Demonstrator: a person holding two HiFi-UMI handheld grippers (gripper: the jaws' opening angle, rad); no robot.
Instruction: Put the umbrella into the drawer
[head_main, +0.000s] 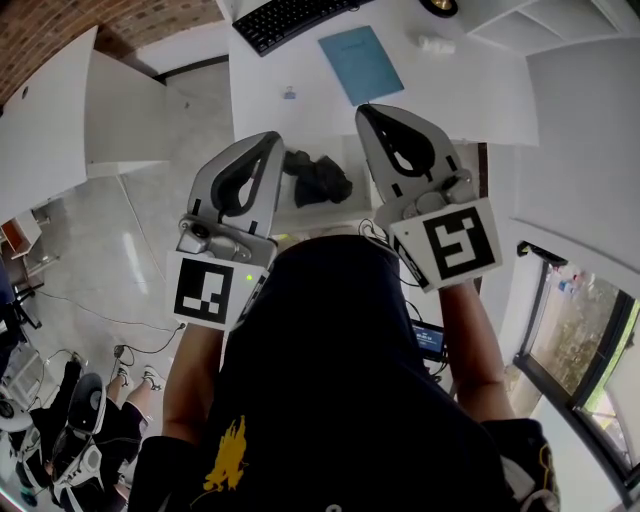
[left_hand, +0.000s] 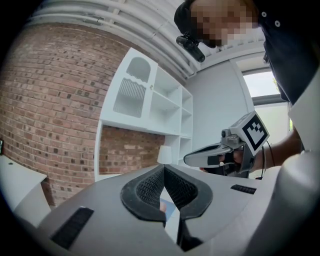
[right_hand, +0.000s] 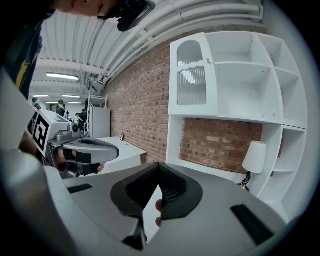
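the black umbrella (head_main: 318, 178) lies crumpled in what looks like the open drawer (head_main: 330, 215) at the near edge of the white table (head_main: 480, 90). the left claw (head_main: 270, 140) hangs just left of the umbrella and the right claw (head_main: 366, 112) just right of it, both above it and clear of it, each clenched, tips together on nothing. beyond the umbrella, on the table, lie a blue folder (head_main: 360, 62) and, farther off, a black keyboard (head_main: 290, 18).
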